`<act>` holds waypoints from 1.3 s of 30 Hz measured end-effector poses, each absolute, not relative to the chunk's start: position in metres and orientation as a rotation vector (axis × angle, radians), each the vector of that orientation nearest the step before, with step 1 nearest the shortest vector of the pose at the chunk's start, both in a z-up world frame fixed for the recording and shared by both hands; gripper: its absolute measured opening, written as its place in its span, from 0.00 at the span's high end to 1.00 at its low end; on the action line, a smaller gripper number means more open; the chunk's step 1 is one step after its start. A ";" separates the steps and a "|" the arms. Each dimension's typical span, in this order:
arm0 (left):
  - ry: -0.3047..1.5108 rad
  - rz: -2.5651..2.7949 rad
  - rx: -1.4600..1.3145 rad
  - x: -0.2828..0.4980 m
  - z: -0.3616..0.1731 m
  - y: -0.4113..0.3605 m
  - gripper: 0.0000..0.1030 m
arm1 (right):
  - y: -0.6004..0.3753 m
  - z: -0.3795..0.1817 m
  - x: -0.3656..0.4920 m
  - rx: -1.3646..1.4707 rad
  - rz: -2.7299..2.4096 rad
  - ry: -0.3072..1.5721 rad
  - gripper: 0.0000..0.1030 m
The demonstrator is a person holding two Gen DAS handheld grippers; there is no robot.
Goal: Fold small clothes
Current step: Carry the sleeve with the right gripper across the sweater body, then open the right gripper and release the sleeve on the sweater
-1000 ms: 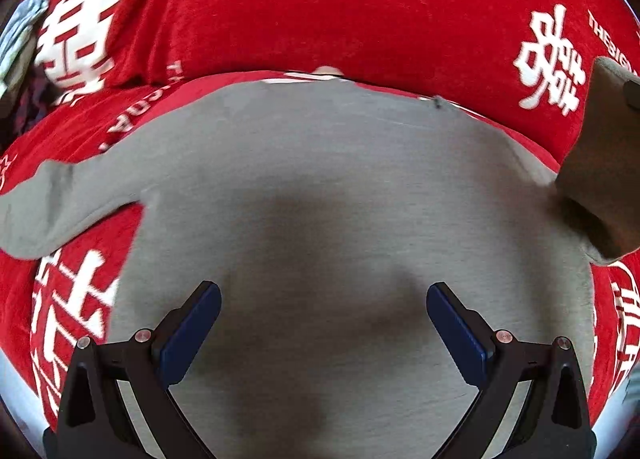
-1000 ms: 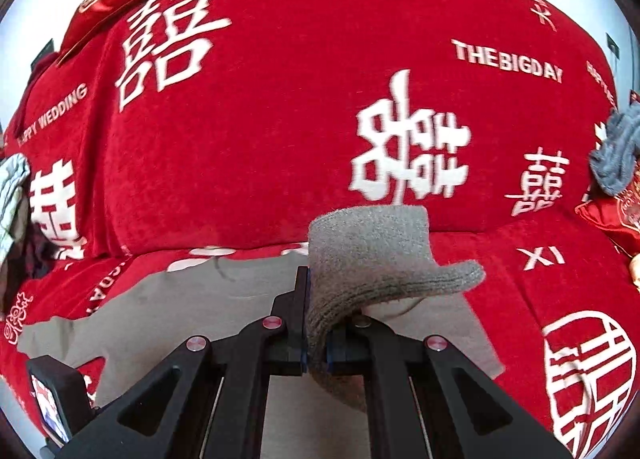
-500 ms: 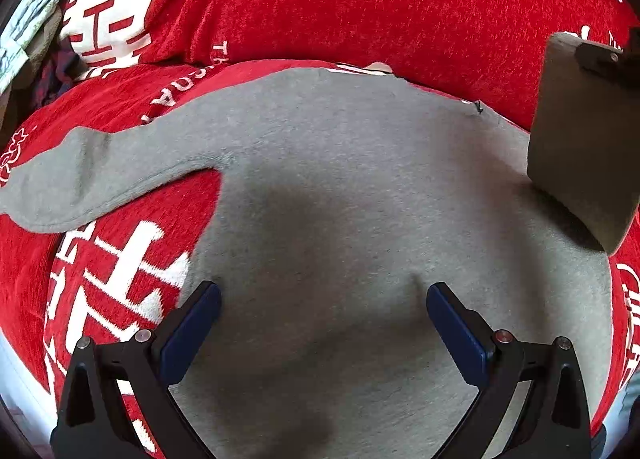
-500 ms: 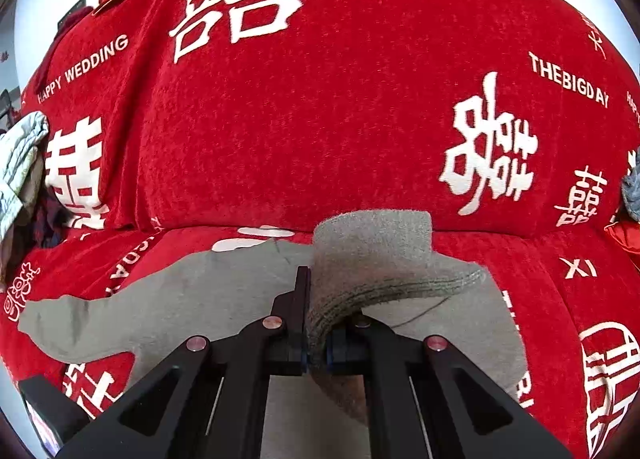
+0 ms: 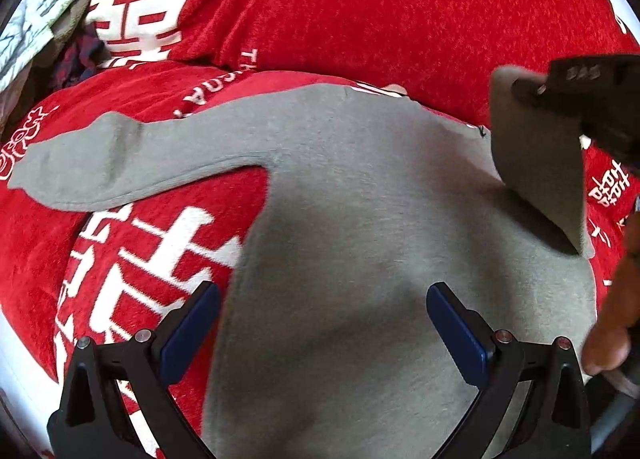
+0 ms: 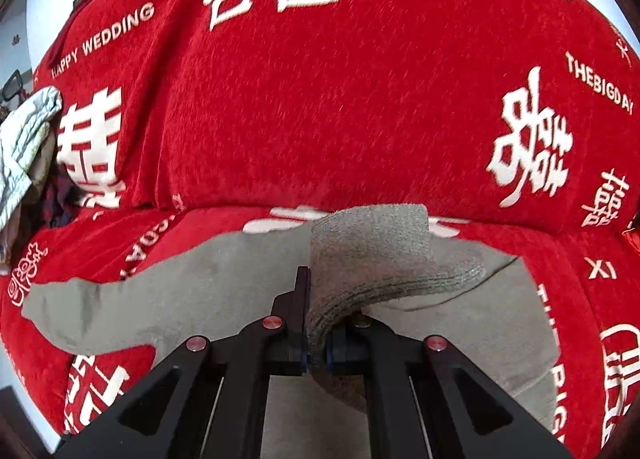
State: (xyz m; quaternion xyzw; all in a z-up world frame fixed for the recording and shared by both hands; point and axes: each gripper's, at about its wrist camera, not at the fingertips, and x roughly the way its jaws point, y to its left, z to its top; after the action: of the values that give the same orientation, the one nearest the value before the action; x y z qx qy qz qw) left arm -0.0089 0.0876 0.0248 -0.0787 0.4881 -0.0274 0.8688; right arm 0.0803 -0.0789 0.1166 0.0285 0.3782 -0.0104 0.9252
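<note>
A grey long-sleeved top lies flat on a red sofa seat. Its left sleeve stretches out to the left. My left gripper is open, hovering low over the body of the top near its left edge. My right gripper is shut on the cuff of the right sleeve and holds it lifted above the top. In the left wrist view the raised sleeve hangs at the right, with the right gripper above it.
The red sofa cover with white characters rises as a backrest behind the top. A pile of pale and dark clothes sits at the far left, also in the right wrist view. A hand shows at the right edge.
The left gripper has shifted left, so more of the left sleeve shows. The right gripper has carried the lifted right sleeve inward over the top.
</note>
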 end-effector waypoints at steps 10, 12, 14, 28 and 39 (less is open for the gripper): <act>1.028 -0.031 -0.222 -0.014 0.021 0.115 0.00 | -0.057 0.088 0.114 0.119 -0.072 0.829 0.94; 1.033 -0.028 -0.246 -0.015 0.019 0.121 0.00 | -0.053 0.077 0.114 0.117 -0.063 0.852 0.94; 1.038 -0.028 -0.263 -0.016 0.017 0.125 0.00 | -0.047 0.062 0.114 0.102 -0.042 0.883 0.94; 1.019 -0.028 -0.286 -0.023 0.023 0.130 0.00 | -0.021 0.027 0.103 0.042 0.103 0.985 0.88; 0.978 -0.046 -0.262 -0.005 0.056 0.117 0.00 | -0.096 0.063 0.061 0.119 0.147 0.880 0.38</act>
State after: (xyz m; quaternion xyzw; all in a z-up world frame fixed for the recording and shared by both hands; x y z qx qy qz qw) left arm -0.0052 0.1170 0.0564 -0.1256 0.4685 -0.0219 0.8742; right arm 0.0606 -0.0957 0.0634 0.0574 0.4253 0.0712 0.9004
